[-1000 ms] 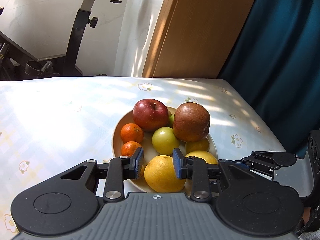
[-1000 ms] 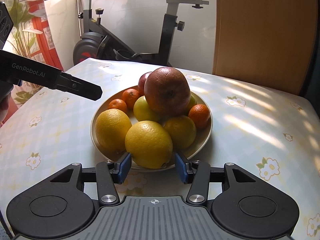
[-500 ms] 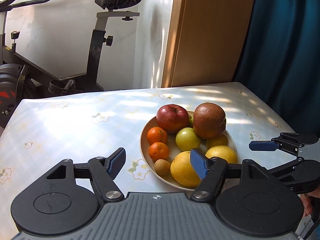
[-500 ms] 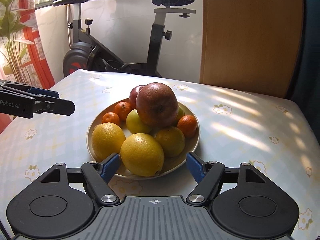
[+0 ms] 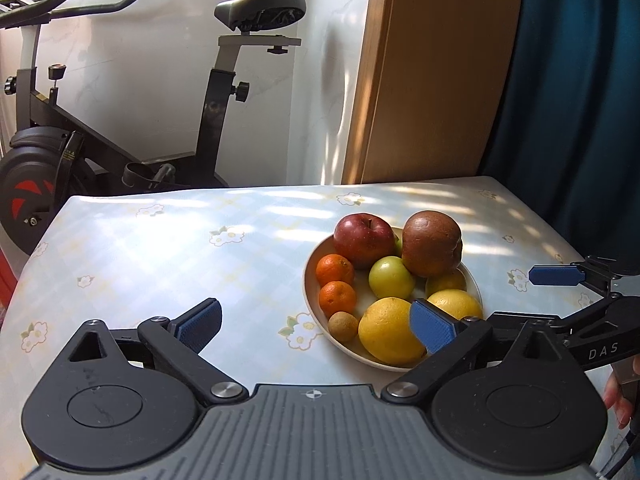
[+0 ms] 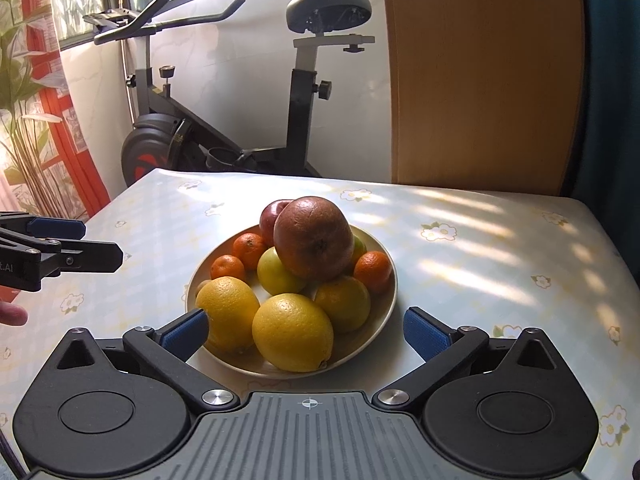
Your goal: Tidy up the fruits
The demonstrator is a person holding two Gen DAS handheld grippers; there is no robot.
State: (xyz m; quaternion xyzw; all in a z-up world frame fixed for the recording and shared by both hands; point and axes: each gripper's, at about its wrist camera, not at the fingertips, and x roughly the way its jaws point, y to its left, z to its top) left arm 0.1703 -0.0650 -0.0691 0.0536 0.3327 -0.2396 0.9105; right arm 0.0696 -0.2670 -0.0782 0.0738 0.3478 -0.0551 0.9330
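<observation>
A cream plate [image 5: 310, 280] [image 6: 387, 300] on the table holds piled fruit: a red apple [image 5: 363, 235], a big brown-red fruit [image 5: 431, 242] [image 6: 313, 238] on top, a green apple [image 5: 391, 277], tangerines [image 5: 335, 269], a small kiwi [image 5: 343, 325] and yellow citrus [image 5: 390, 335] [image 6: 292, 332]. My left gripper [image 5: 316, 323] is open and empty, back from the plate's left front. My right gripper [image 6: 306, 330] is open and empty, just in front of the plate. Each gripper shows at the edge of the other's view.
The table [image 5: 180, 248] has a pale floral cloth. An exercise bike [image 5: 224, 92] stands behind it by the white wall. A wooden panel [image 6: 484, 72] and a dark teal curtain [image 5: 576, 80] are at the back right. A red-framed window with plants [image 6: 28, 100] is at left.
Both grippers have opened wide and pulled back and up from the plate. The left one let go around the front yellow citrus, which stays in the plate.
</observation>
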